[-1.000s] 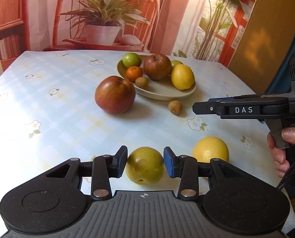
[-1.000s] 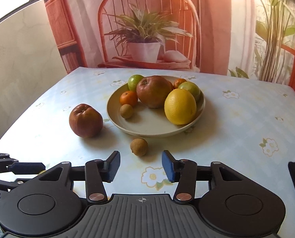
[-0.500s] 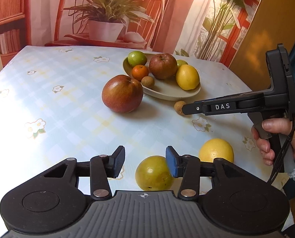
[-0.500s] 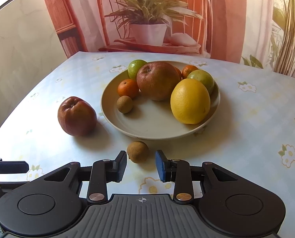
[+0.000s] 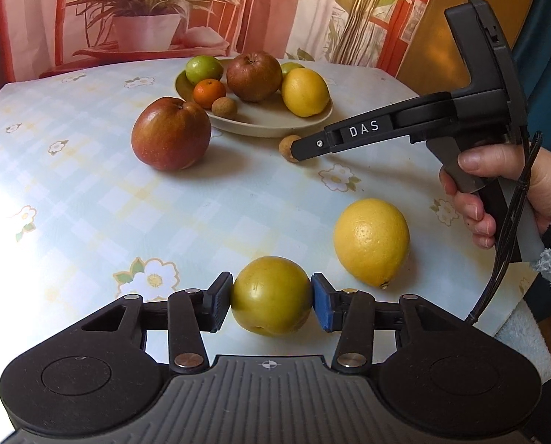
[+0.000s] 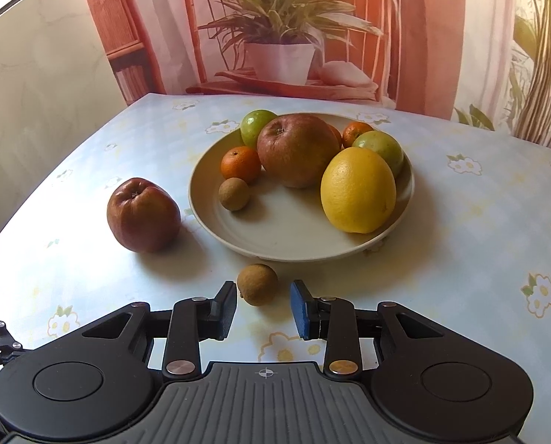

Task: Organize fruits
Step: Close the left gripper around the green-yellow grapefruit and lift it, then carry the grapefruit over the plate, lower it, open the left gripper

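Observation:
A yellow-green fruit point(image 5: 271, 296) rests on the table between the pads of my left gripper point(image 5: 271, 301), which meet it on both sides. A lemon point(image 5: 371, 240) lies just right of it. My right gripper point(image 6: 263, 298) stands open low over the cloth. A small brown fruit point(image 6: 257, 284) lies at its fingertips, close to the left pad and apart from the right one. In the left wrist view the right gripper point(image 5: 305, 146) reaches that small brown fruit point(image 5: 286, 144) from the right. A red apple point(image 6: 144, 214) sits left of the beige plate point(image 6: 209, 222).
The plate holds a big apple point(image 6: 297, 150), a lemon point(image 6: 357, 188), green fruits, mandarins and a small brown fruit point(image 6: 234, 193). A person's hand point(image 5: 497, 185) grips the right tool. The flowered tablecloth point(image 5: 72, 203) ends near the right. A potted plant point(image 6: 279, 55) stands behind.
My left gripper spread its jaws, then shifted so the yellow-green fruit sits between the pads. The right gripper narrowed and came forward to the small brown fruit, then held still.

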